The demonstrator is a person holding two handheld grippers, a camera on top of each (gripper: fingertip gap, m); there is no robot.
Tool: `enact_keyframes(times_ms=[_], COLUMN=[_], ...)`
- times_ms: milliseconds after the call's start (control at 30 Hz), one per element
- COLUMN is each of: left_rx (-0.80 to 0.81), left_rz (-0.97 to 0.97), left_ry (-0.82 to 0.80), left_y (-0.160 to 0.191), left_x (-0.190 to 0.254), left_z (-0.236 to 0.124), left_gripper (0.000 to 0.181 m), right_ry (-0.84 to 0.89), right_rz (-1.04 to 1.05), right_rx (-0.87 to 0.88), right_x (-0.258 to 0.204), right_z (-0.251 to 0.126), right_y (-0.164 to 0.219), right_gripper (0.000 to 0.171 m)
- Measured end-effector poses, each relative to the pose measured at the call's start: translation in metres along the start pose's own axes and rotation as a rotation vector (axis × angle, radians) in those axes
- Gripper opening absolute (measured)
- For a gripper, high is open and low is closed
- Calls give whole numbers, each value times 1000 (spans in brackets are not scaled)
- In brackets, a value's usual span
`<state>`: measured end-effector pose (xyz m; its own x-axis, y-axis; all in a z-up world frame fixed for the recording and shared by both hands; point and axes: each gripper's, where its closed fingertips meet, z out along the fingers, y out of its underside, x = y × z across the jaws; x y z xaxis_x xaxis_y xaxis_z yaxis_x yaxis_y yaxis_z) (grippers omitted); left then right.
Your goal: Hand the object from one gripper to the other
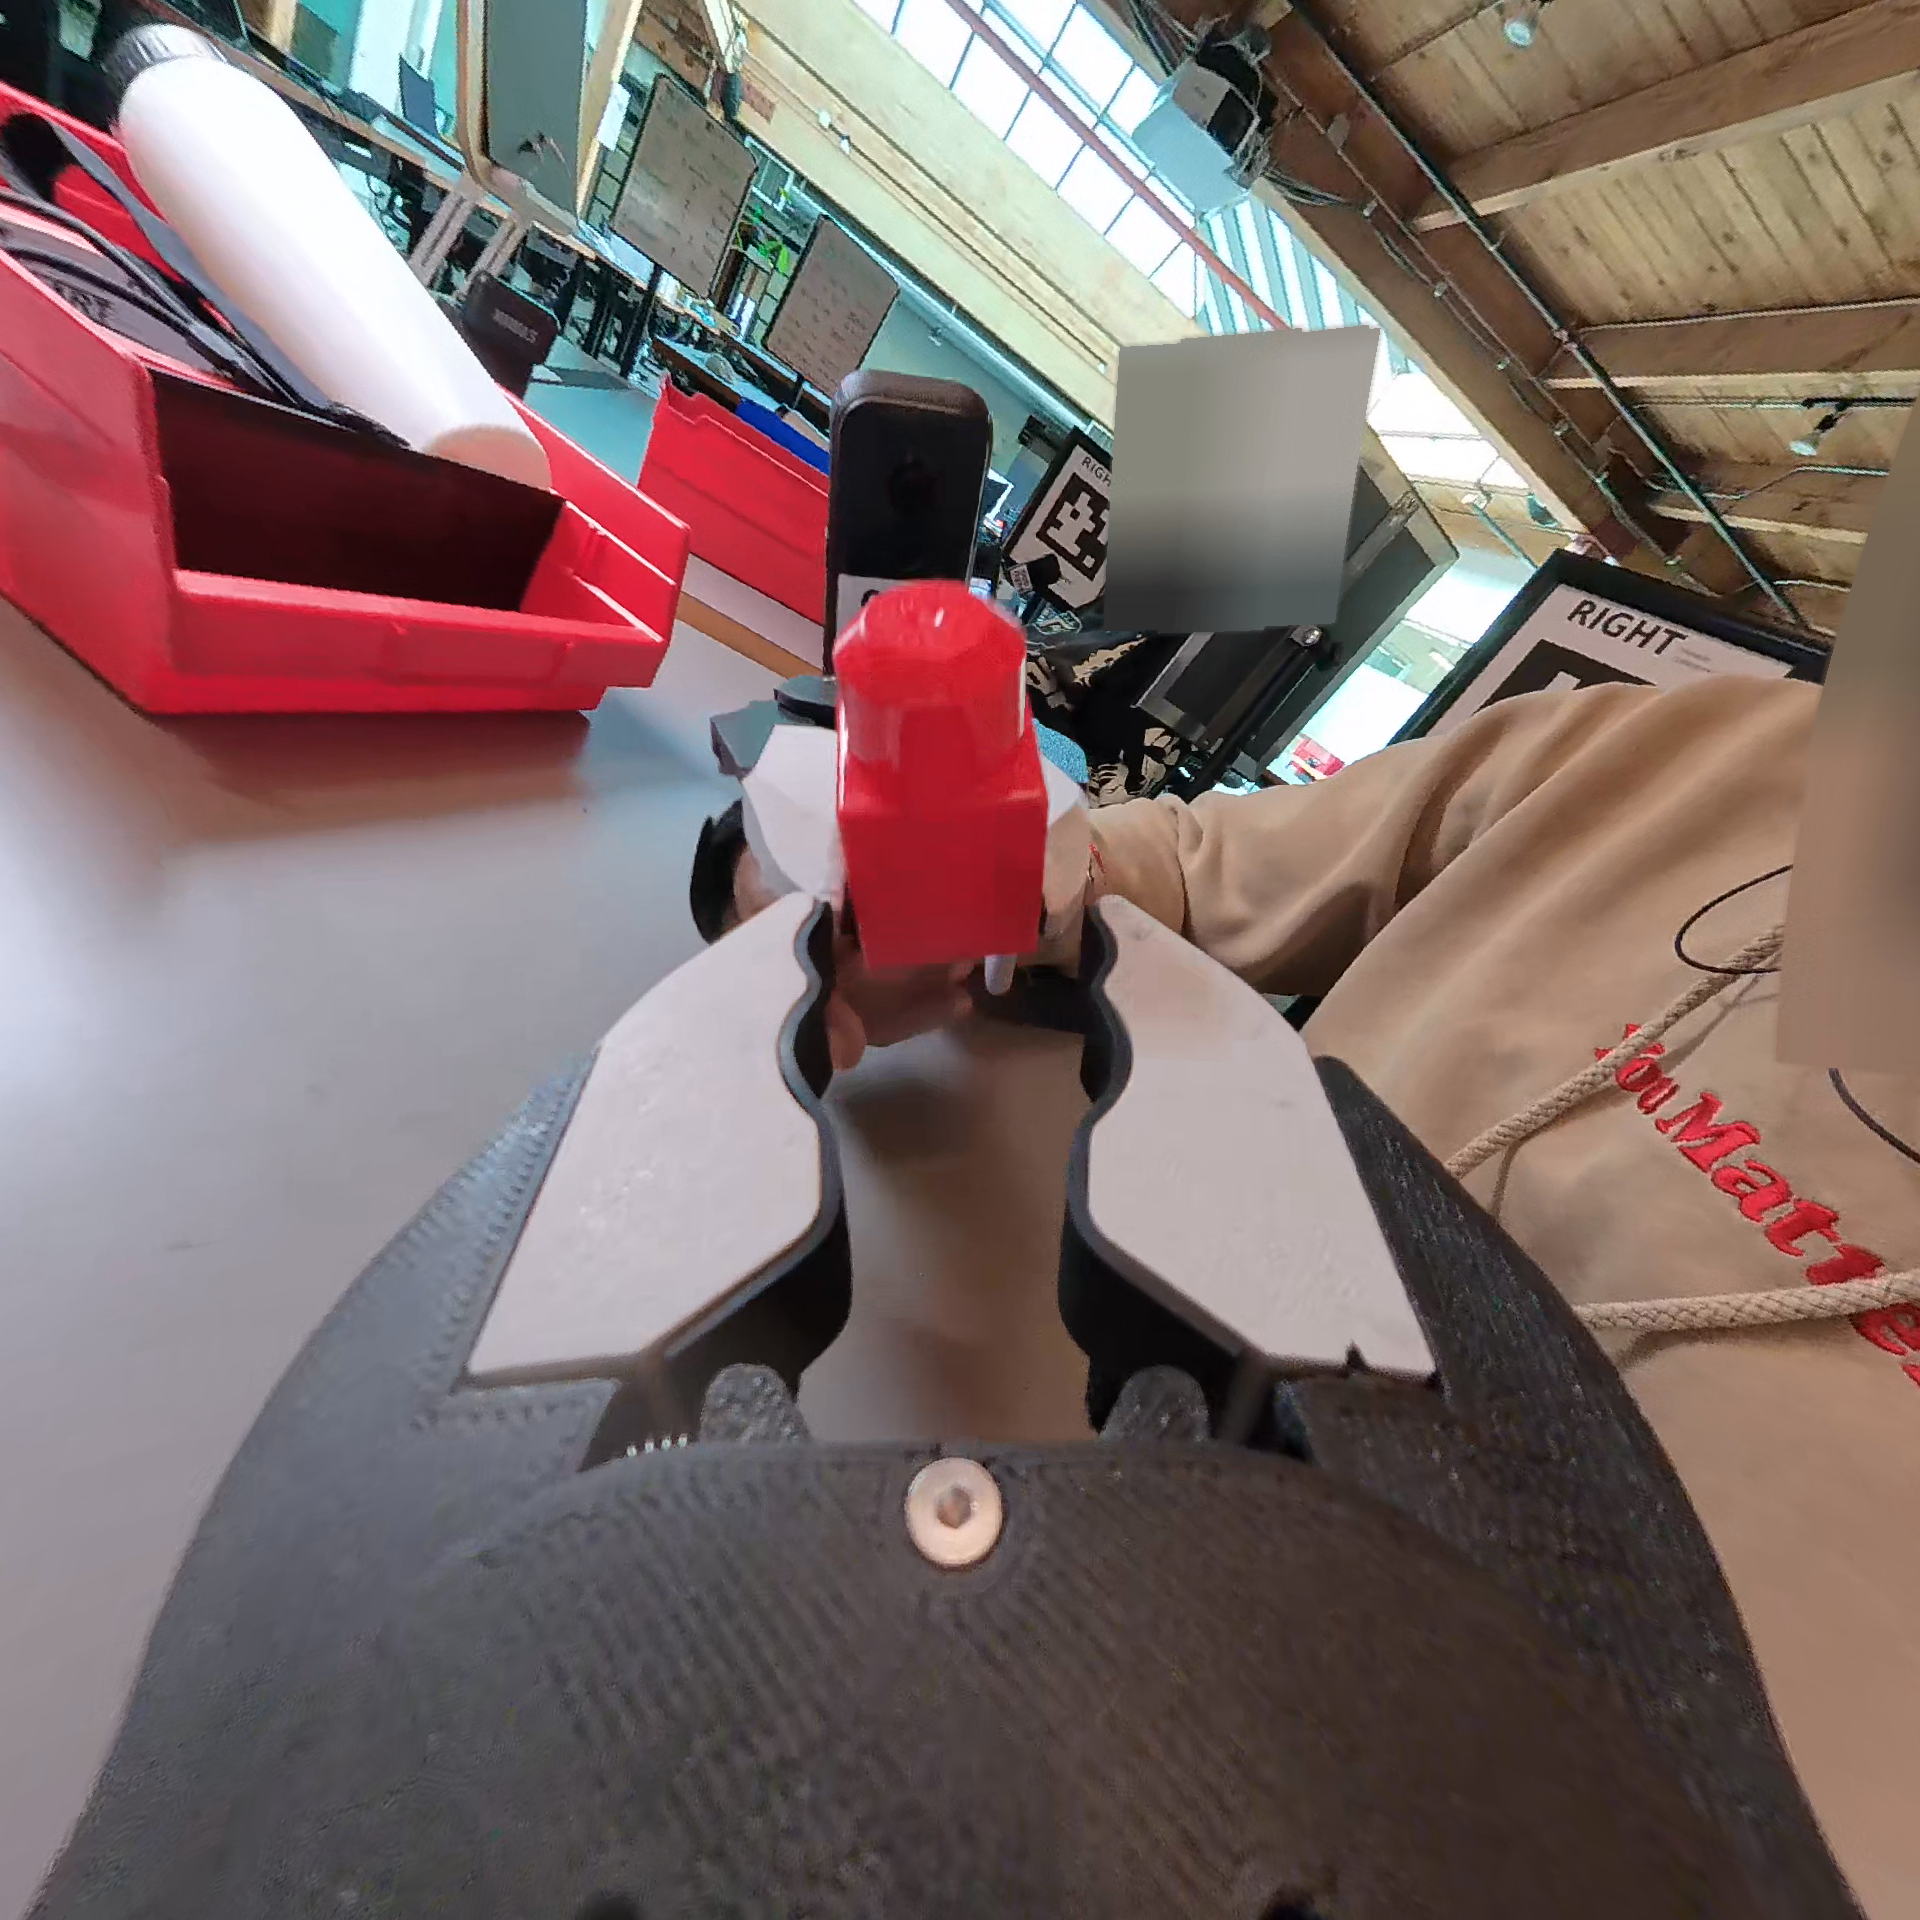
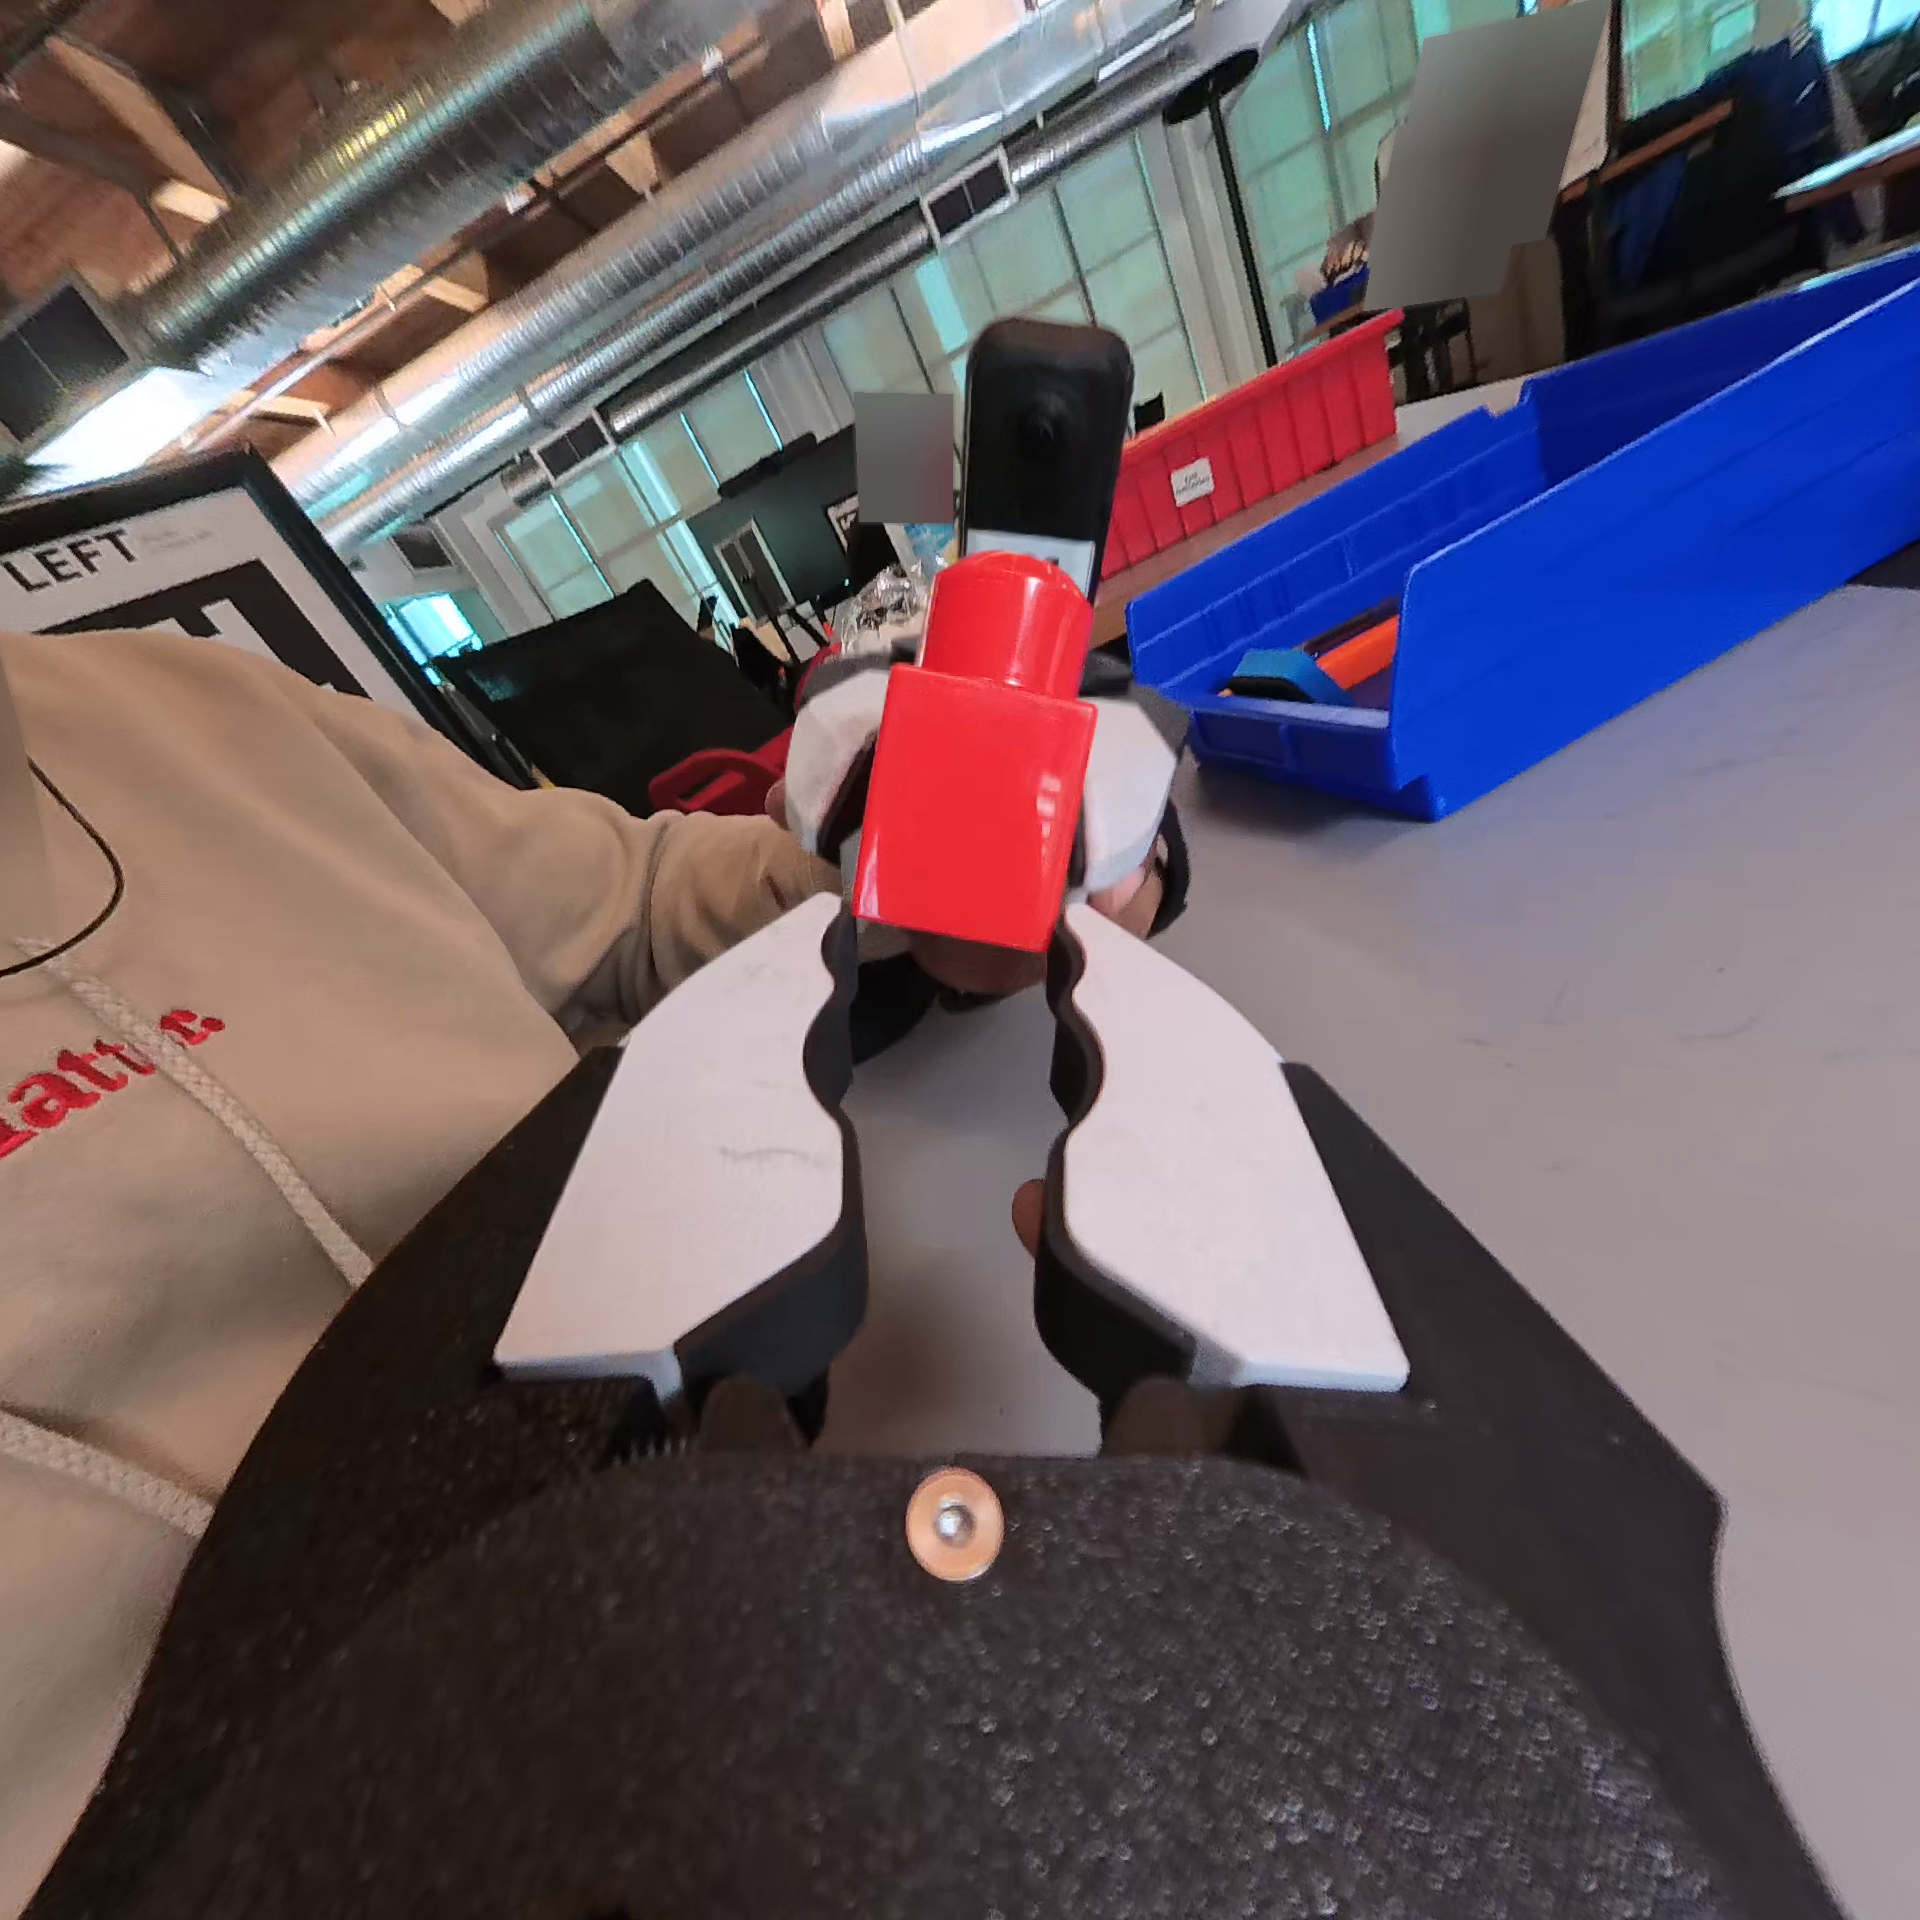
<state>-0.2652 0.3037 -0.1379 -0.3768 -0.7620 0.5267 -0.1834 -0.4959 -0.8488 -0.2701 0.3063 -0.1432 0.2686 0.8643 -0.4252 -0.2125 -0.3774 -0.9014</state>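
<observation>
- Left tool [image 1: 956, 920] is held partly open, its two grey fingers spread about as wide as the red block [image 1: 940, 821], whose lower end sits between the tips.
- A narrow gap is seen beside the block at one tip in the left wrist view, so it cannot be told whether this tool has a real grip.
- Right tool [image 2: 956, 925] is pointed at the left one from the opposite side, and its tips are closed against both sides of the block's square base, so the block is held by it.
- From each wrist view, the other tool's pale fingers [image 2: 1127, 790] are seen flanking the block farther up.
- The block, a square body with a round stud on top, is held in the air above the grey surface [image 2: 1507, 987], tilted and touching no bin.
- A red bin [image 1: 343, 613] with a white roll [image 1: 312, 249] lying in it is set on the surface, well apart from the block.
- A blue bin [image 2: 1558, 644] holding a few coloured items is set on the surface beyond the tools in the right wrist view.
- A beige sleeve [image 1: 1455, 831] is seen behind the right tool.
</observation>
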Motion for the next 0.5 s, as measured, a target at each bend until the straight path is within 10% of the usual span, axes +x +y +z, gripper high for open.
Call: enact_keyframes(times_ms=[500], left_rx=[-62], left_rz=[4], left_ry=[-45], left_y=[8], left_x=[-6], left_z=[2], left_gripper=[34], right_ry=[33], right_rz=[-19], right_rx=[-42], right_x=[5], right_z=[-3], right_y=[0], right_gripper=[42])
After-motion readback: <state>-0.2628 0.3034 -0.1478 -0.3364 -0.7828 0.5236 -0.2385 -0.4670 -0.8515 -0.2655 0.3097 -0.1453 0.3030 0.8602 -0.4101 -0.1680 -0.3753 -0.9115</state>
